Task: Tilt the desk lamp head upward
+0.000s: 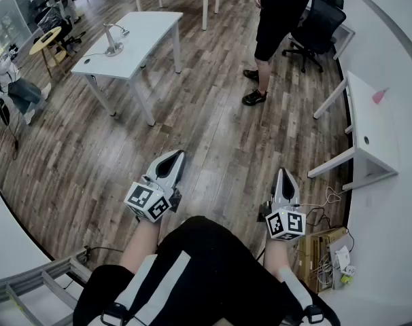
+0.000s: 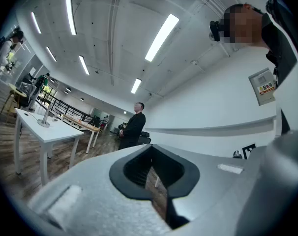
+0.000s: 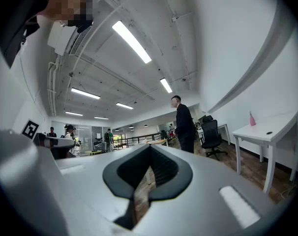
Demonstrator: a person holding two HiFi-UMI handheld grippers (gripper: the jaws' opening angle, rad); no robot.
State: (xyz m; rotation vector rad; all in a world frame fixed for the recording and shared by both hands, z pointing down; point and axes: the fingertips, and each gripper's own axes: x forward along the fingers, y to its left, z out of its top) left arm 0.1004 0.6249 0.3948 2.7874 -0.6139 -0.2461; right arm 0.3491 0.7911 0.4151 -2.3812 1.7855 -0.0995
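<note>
Two hand-held grippers, each with its jaws brought together on nothing, hover above our lap over the wood-plank floor (image 1: 213, 128). We hold the left gripper (image 1: 173, 159) at the lower centre-left of the head view and the right gripper (image 1: 283, 179) at the lower centre-right, both roughly level and pointing away from us. The desk lamp (image 1: 113, 39) stands on a white table (image 1: 148, 29) at the upper left, well apart from either gripper, its base resting on the tabletop. In the left gripper view the same lamp shows small at the left edge, upright on that table. A person (image 1: 277, 19) in dark clothing stands on the floor at the upper right, beside an office chair (image 1: 318, 22). Along the curved right wall we see a second white desk (image 1: 370, 131) bearing a small pink object (image 1: 379, 96).
</note>
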